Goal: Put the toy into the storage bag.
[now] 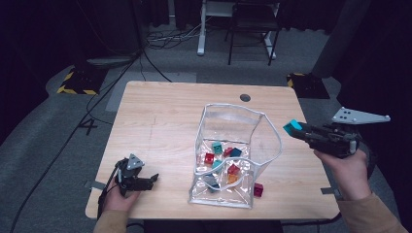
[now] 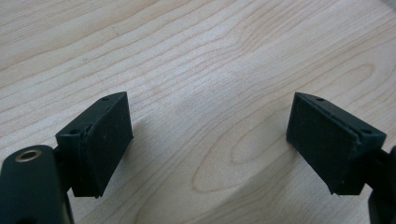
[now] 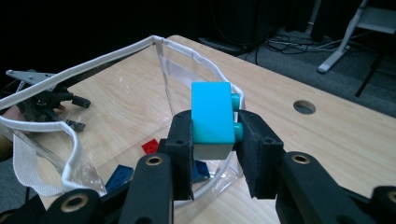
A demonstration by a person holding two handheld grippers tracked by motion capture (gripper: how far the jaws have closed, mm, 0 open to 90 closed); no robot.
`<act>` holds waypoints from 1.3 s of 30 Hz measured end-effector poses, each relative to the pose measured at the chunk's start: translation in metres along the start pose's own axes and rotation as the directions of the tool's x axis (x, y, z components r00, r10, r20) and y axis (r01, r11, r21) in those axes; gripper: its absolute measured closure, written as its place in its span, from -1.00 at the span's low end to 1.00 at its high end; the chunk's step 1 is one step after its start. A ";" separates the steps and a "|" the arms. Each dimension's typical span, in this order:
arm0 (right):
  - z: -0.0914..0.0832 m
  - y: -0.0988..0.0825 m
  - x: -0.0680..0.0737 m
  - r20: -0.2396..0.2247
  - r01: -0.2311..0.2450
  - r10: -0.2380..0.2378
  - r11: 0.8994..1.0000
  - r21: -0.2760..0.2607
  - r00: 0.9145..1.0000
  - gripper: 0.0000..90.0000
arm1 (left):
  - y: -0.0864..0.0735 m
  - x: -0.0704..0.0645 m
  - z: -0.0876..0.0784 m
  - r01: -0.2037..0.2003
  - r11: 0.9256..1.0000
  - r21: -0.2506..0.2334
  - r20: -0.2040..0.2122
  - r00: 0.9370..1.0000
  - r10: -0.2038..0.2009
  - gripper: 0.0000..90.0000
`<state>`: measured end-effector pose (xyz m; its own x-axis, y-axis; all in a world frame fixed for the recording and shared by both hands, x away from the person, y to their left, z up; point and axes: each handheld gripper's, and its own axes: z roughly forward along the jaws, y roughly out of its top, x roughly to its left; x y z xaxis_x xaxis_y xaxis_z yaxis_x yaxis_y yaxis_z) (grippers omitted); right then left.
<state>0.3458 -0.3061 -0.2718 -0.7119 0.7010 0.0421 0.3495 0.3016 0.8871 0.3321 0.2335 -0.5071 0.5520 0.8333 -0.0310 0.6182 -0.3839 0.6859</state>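
right claw [image 3: 212, 154] pinching turquoise toy brick [image 3: 212, 114] | hard, light, slippery: squeeze flat sides | left claw [image 2: 210, 140] open, empty

Grey floor [image 1: 43, 121], dark walls, cables [image 1: 167, 36], white desk legs [image 1: 200, 29] behind.

The blocks [image 1: 221, 162] inside the clear pouch [image 1: 262, 141] were too small and blurred to tell apart

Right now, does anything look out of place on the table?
Yes. One dark red block lies on the table beside the clear bag, while the other blocks are inside it.
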 end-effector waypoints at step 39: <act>0.140 0.047 0.033 -0.137 0.075 -0.049 0.978 0.192 0.989 0.49 | 0.000 0.000 0.000 0.003 1.000 -0.004 -0.002 1.000 -0.003 -0.68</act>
<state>0.4238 -0.1780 -0.2928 -0.8048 0.5903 0.0614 0.4058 0.4719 0.7827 0.3317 0.2333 -0.5074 0.5487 0.8354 -0.0319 0.6177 -0.3794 0.6888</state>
